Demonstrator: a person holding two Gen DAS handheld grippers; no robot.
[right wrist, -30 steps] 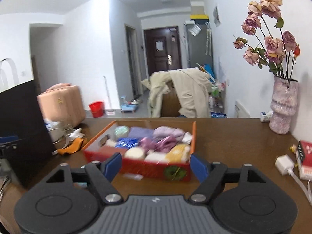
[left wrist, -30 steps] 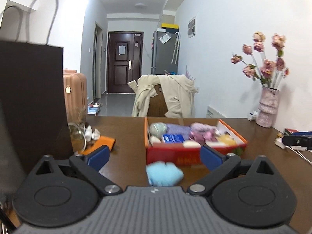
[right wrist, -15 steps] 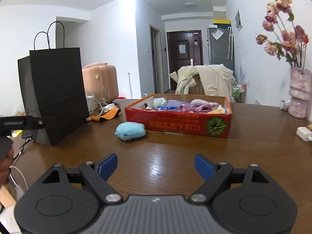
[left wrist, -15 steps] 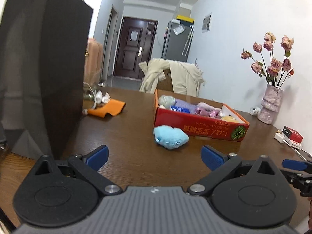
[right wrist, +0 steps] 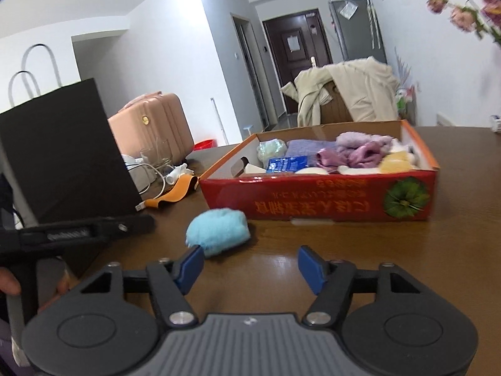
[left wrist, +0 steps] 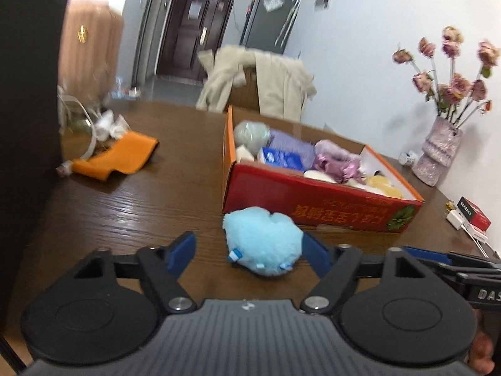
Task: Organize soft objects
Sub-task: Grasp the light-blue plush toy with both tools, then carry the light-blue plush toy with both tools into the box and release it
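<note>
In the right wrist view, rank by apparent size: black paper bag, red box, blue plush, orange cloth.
1. black paper bag (nearer the camera, so unsure against the box)
2. red box
3. blue plush
4. orange cloth

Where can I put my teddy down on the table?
Bare wood lies between the orange cloth and the red box, and right of the box toward the vase. It is crowded in front of the box by the blue plush and beside the black bag.

Both wrist views face the red box [left wrist: 313, 200] closely.
</note>
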